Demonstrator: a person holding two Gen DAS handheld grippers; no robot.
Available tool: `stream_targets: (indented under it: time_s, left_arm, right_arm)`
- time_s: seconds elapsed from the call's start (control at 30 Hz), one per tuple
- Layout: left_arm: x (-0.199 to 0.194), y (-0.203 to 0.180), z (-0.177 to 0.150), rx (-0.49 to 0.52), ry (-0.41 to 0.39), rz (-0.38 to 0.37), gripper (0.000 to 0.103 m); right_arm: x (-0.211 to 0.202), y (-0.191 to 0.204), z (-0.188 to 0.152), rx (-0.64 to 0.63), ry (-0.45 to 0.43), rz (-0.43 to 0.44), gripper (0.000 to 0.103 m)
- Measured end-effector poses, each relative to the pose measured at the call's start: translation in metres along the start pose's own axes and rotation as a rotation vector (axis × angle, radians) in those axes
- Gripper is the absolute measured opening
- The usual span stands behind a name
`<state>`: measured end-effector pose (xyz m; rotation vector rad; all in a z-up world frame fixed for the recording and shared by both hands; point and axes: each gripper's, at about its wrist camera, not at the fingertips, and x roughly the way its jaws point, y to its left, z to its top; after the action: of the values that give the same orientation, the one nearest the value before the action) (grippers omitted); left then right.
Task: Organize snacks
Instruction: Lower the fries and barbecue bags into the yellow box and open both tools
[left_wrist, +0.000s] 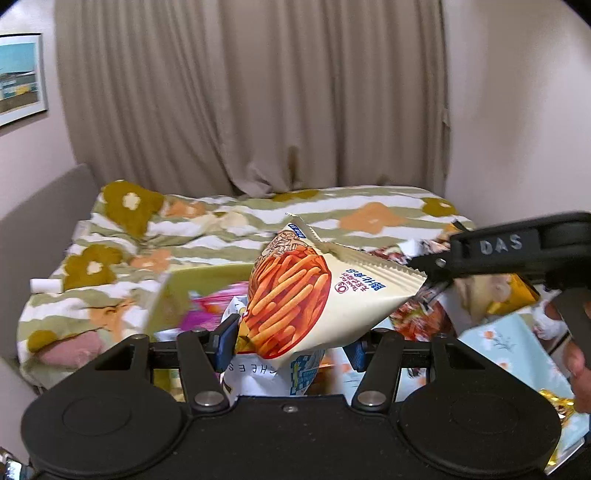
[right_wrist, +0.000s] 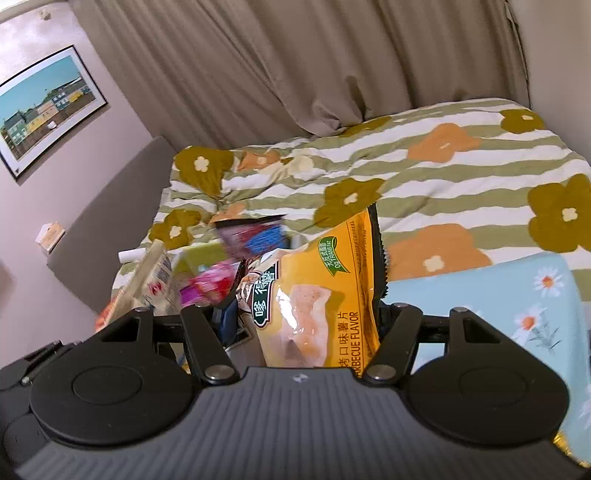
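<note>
Both wrist views are evenly lit by soft, diffuse indoor light with no clear single source; the drawn curtain (left_wrist: 255, 96) shows gentle shading in its folds and lets no bright daylight through. Shadows are weak and soft-edged. Glare sits on the glossy yellow chip bag (right_wrist: 321, 295), where a white sheen crosses its front. Fisheye distortion bows the walls and the framed picture (right_wrist: 44, 107), and dark vignetting cuts the corners. Motion blur smears the pink packets (left_wrist: 214, 306) and the purple-blue packet (right_wrist: 255, 236); the floral bedspread (left_wrist: 207, 229) stays fairly sharp.
</note>
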<state>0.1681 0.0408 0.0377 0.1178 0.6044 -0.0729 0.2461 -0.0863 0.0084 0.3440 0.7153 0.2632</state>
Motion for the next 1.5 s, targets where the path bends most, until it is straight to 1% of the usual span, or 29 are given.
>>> stream_targets:
  time_s: [0.17,0.33,0.37,0.4,0.43,0.47,0.5,0.6,0.73,0.87,1.07,1.2,1.3,1.33,1.37,1.5]
  left_arm:
    - [0.000,0.052,-0.006,-0.033,-0.017,0.045,0.061]
    - [0.023,0.091,-0.016,-0.073,0.004,0.060,0.062]
    - [0.030,0.096,-0.018,-0.084,0.010,0.055,0.065]
    - [0.037,0.101,-0.021,-0.095,0.015,0.046,0.077]
    - [0.046,0.105,-0.024,-0.107,0.025,0.032,0.085]
    - [0.049,0.108,-0.027,-0.114,0.032,0.022,0.096]
    - [0.053,0.111,-0.030,-0.123,0.041,0.012,0.099]
    - [0.047,0.117,-0.038,-0.146,0.053,-0.002,0.101]
    - [0.035,0.122,-0.045,-0.174,0.059,-0.013,0.102]
    - [0.023,0.128,-0.050,-0.179,0.061,0.011,0.102]
    - [0.020,0.144,-0.054,-0.208,0.072,0.043,0.102]
    - [0.020,0.150,-0.052,-0.196,0.066,0.058,0.102]
    - [0.022,0.153,-0.053,-0.198,0.067,0.063,0.102]
    - [0.023,0.153,-0.055,-0.199,0.070,0.060,0.102]
    - [0.024,0.154,-0.056,-0.199,0.075,0.059,0.102]
    - [0.031,0.157,-0.063,-0.190,0.098,0.058,0.102]
  right_arm:
    - [0.008,0.045,-0.021,-0.005,0.000,0.000,0.079]
    - [0.026,0.078,-0.037,-0.016,0.011,-0.026,0.079]
    - [0.029,0.082,-0.040,-0.015,0.015,-0.030,0.079]
    - [0.034,0.086,-0.042,-0.014,0.021,-0.037,0.079]
    - [0.037,0.088,-0.045,-0.015,0.026,-0.043,0.079]
    - [0.041,0.091,-0.048,-0.018,0.031,-0.052,0.079]
    - [0.046,0.093,-0.050,-0.023,0.038,-0.065,0.079]
    - [0.052,0.095,-0.058,-0.029,0.057,-0.084,0.079]
    - [0.059,0.094,-0.063,-0.031,0.079,-0.080,0.080]
    - [0.063,0.100,-0.061,-0.042,0.077,-0.062,0.080]
    - [0.073,0.115,-0.058,-0.068,0.075,-0.032,0.080]
    - [0.083,0.124,-0.058,-0.080,0.074,-0.023,0.080]
    - [0.091,0.128,-0.063,-0.080,0.062,-0.015,0.084]
    - [0.093,0.128,-0.065,-0.079,0.060,-0.010,0.090]
    - [0.096,0.128,-0.068,-0.078,0.062,-0.007,0.103]
    - [0.103,0.127,-0.080,-0.083,0.063,-0.017,0.103]
